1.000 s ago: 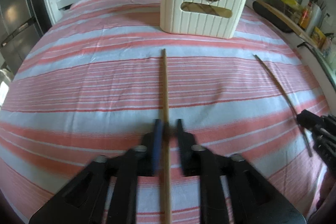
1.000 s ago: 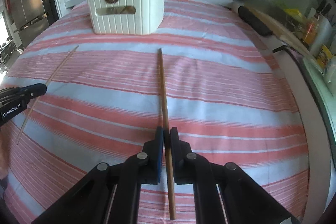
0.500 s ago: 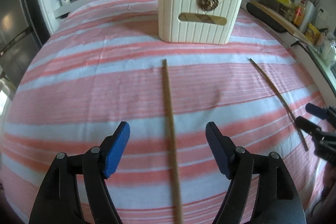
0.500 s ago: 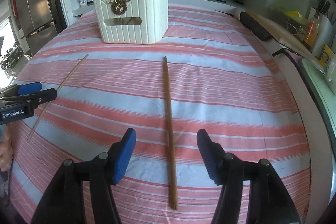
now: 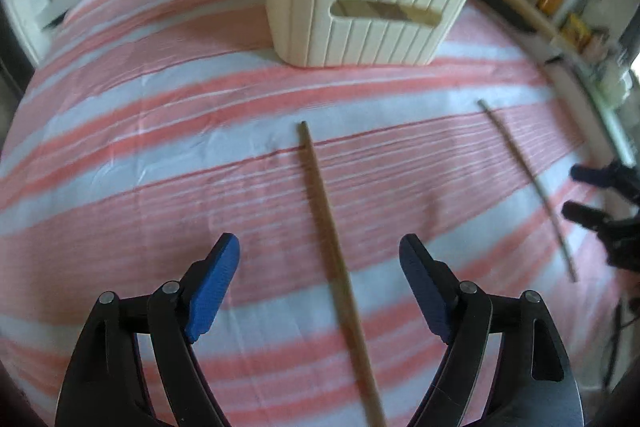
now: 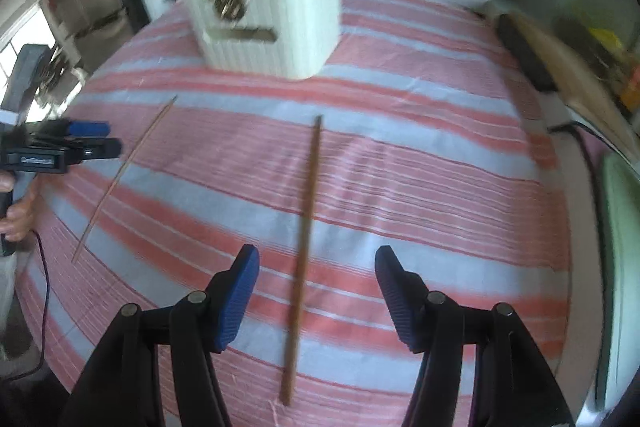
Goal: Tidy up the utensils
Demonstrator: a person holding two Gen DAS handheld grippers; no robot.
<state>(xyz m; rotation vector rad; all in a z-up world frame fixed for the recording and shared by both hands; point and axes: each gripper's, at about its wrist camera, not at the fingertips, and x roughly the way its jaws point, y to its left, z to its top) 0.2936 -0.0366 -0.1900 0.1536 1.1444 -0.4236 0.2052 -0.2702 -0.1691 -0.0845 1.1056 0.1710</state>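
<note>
Both grippers are hanging released over a striped counter (image 5: 120, 131), the left gripper (image 5: 320, 279) and right gripper (image 6: 316, 291) each having just spread its fingers from a chopstick (image 5: 328, 227) (image 6: 306, 227) lying loose between them, pointing toward twelve o'clock at a white basket (image 5: 360, 39) (image 6: 280, 43)

Your chopstick (image 5: 326, 223) looks like matt wood, the cloth (image 5: 160, 131) is woven stripes, the bin (image 5: 360, 27) ribbed plastic, your pads (image 6: 236, 301) ridged blue.
</note>
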